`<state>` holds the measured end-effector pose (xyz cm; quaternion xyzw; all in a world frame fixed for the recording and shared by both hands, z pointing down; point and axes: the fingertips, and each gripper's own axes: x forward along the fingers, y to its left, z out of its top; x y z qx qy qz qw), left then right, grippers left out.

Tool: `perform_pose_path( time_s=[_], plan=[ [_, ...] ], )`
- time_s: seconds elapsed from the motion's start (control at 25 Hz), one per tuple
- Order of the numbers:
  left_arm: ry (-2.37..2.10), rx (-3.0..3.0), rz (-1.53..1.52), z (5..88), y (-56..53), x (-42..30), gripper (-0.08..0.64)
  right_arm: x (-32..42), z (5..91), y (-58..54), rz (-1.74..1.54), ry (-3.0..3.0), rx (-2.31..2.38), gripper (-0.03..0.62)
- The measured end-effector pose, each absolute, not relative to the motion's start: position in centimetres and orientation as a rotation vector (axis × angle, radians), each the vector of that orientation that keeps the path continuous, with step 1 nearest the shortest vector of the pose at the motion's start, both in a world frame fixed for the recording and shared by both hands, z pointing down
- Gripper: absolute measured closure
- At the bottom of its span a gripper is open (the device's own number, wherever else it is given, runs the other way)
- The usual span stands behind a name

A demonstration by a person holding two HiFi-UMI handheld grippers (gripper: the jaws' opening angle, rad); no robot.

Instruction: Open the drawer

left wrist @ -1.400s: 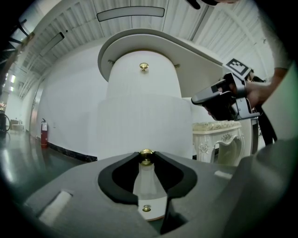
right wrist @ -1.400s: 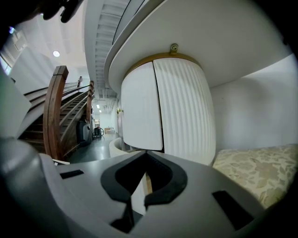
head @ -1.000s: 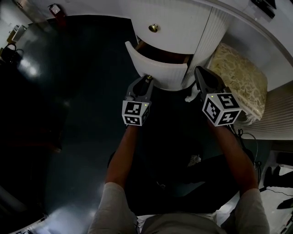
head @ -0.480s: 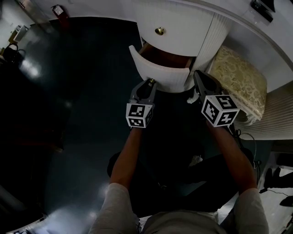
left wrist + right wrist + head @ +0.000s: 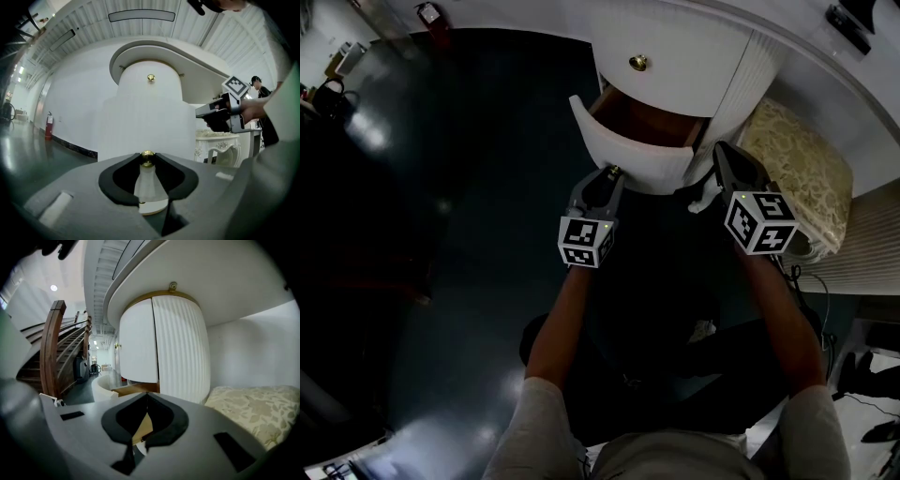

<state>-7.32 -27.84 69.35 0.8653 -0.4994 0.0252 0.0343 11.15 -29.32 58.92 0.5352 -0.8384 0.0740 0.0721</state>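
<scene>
A dark glossy floor [image 5: 441, 234] is spread beneath a white rounded cabinet [image 5: 694, 56], and a cream patterned cushion [image 5: 797, 169] is seen just to its right. The cabinet's lower drawer [image 5: 642, 159] is found partway out, its wooden inside exposed, below a flush upper drawer front [image 5: 675, 70]. The left gripper [image 5: 612, 173] is clenched on the drawer's brass knob [image 5: 147, 158]. The right gripper [image 5: 719, 150] is held near the cabinet's ribbed side, jaws pressed together on nothing.
</scene>
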Motion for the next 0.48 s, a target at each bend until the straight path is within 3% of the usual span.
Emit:
perform_pose_path(
  time_s=[0.48],
  plan=[
    [-1.550, 2.662, 0.096, 69.32, -26.89, -7.62, 0.451, 10.79, 59.93, -29.50, 0.295, -2.509, 1.593, 0.577]
  ],
)
